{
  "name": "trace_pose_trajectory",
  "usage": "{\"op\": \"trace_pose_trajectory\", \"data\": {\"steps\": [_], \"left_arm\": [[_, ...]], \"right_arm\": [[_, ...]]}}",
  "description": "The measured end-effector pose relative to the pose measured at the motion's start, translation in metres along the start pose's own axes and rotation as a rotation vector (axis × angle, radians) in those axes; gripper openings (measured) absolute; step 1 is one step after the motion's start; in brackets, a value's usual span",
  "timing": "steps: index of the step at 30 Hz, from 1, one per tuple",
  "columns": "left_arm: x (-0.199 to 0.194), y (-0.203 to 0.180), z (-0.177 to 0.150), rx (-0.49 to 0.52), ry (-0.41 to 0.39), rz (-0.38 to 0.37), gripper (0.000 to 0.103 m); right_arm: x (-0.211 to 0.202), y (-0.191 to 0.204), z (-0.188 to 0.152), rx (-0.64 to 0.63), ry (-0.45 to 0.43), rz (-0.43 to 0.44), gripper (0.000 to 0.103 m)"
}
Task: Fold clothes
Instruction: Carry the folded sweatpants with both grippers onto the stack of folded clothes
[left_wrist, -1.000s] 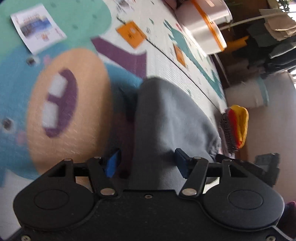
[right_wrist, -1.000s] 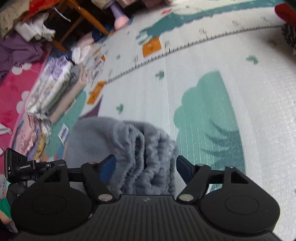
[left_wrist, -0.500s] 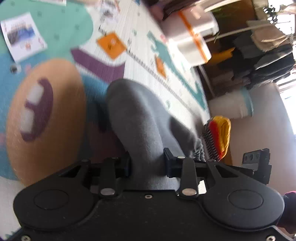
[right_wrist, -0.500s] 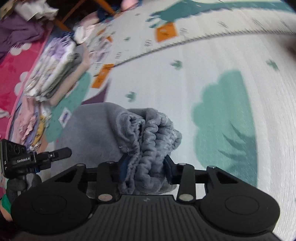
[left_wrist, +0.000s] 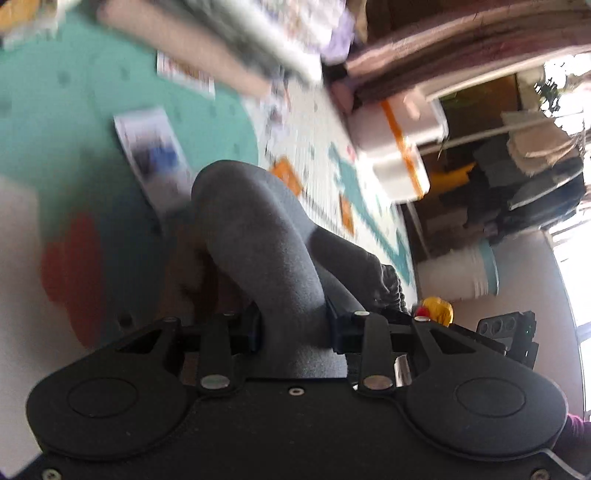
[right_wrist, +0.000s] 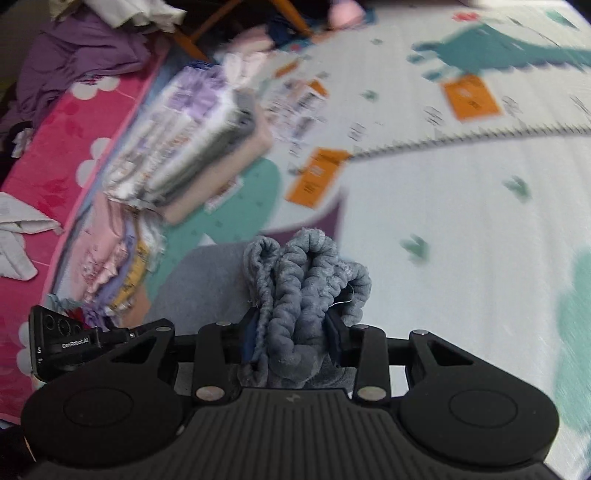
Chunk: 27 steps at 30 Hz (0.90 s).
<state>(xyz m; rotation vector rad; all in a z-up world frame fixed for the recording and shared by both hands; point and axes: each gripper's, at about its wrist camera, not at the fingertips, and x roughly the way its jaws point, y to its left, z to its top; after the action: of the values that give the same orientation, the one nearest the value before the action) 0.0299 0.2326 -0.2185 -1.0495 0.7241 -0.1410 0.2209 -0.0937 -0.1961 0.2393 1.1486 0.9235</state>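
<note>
1. The left gripper (left_wrist: 293, 326) clamps a smooth fold of the grey garment (left_wrist: 258, 236), which arches up and ahead from its jaws.
2. The right gripper (right_wrist: 291, 336) pinches the garment's bunched, ribbed edge (right_wrist: 306, 280), which stands up between its fingers.
3. A play mat (right_wrist: 461, 229) lies beneath both; a stack of folded clothes (right_wrist: 184, 144) sits ahead-left of the right gripper.

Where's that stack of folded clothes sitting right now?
In the right wrist view, the stack of folded clothes lies upper left on the play mat, beside the pink rug, beyond the grey garment.
</note>
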Motion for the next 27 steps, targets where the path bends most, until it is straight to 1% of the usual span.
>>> {"op": "trace_pose_trajectory", "data": {"steps": [4,10,14,16,18,20,22,23,25,26,27], "left_arm": [[-0.031,-0.013,0.030,0.031,-0.125,-0.022,0.032],[-0.081,-0.047,0.083,0.122,-0.309,-0.070,0.032],[-0.105,-0.080,0.137,0.211,-0.423,-0.092,0.032],[-0.114,-0.098,0.168,0.247,-0.465,-0.106,0.032],[-0.120,-0.109,0.198,0.254,-0.505,-0.116,0.032],[-0.125,-0.103,0.216,0.229,-0.525,-0.121,0.032],[-0.117,-0.084,0.222,0.169,-0.526,-0.089,0.032],[-0.101,-0.067,0.223,0.134,-0.486,-0.015,0.032],[-0.069,-0.032,0.223,0.065,-0.402,0.136,0.032],[-0.050,-0.014,0.222,0.031,-0.352,0.273,0.033],[-0.048,-0.006,0.217,0.005,-0.359,0.259,0.034]], "right_arm": [[0.011,0.033,0.032,-0.047,-0.056,0.059,0.038],[0.018,0.092,0.106,-0.101,-0.203,0.187,0.038],[0.022,0.130,0.162,-0.136,-0.308,0.267,0.038],[0.026,0.141,0.190,-0.126,-0.357,0.296,0.038],[0.029,0.152,0.218,-0.116,-0.405,0.326,0.038],[0.034,0.161,0.245,-0.098,-0.445,0.349,0.038],[0.053,0.154,0.260,-0.035,-0.431,0.331,0.039],[0.069,0.148,0.261,-0.010,-0.412,0.293,0.040],[0.113,0.133,0.258,0.026,-0.343,0.170,0.041],[0.137,0.126,0.253,0.035,-0.288,0.082,0.041],[0.158,0.120,0.247,0.034,-0.233,-0.010,0.045]]}}
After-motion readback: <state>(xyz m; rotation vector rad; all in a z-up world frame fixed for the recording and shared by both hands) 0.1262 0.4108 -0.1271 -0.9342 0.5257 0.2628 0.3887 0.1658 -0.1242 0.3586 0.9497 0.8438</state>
